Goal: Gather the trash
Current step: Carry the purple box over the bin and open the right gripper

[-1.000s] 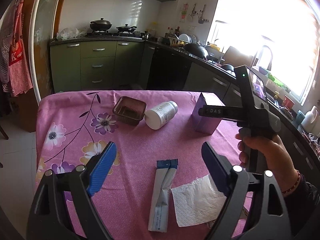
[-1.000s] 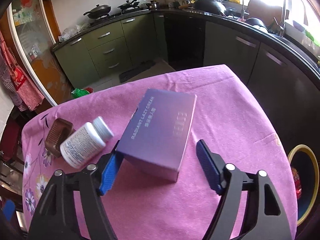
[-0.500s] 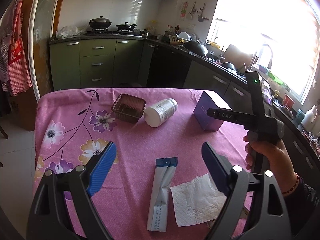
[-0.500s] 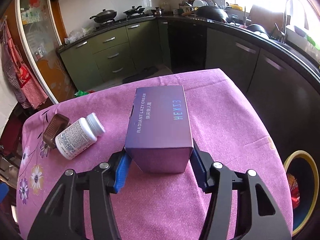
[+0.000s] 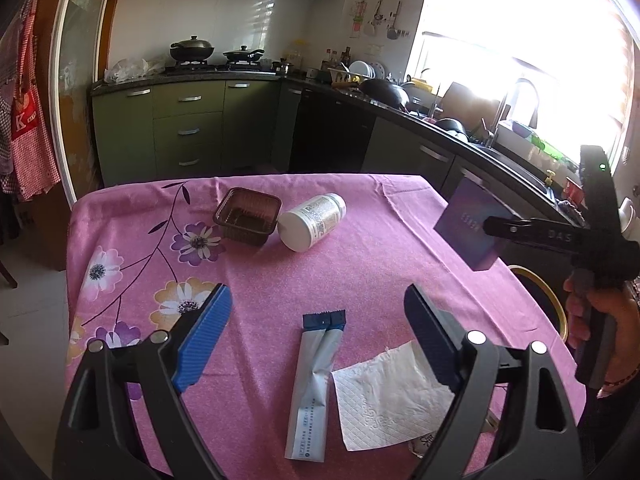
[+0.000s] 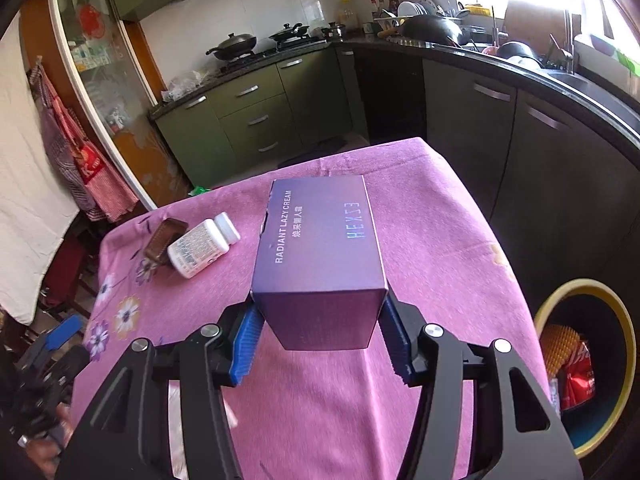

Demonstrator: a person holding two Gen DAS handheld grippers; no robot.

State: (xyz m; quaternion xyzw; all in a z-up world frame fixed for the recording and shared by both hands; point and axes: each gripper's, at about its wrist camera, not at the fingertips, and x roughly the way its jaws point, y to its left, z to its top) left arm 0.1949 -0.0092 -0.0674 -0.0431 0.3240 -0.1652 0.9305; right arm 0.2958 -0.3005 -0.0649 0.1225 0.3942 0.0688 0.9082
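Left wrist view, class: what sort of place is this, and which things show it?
A home kitchen, most likely: pans on a stove, green cabinets, and a sink with dishes under the window.

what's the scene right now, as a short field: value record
right gripper: shut on the purple box, lifted off the table
left gripper: open, holding nothing, above the sachet and paper napkin
left on table: white bottle on its side, next to the brown plastic tray; sachet and napkin near the front edge
bin: yellow-rimmed, on the floor beside the table, already holding trash
likely next: box goes to the bin
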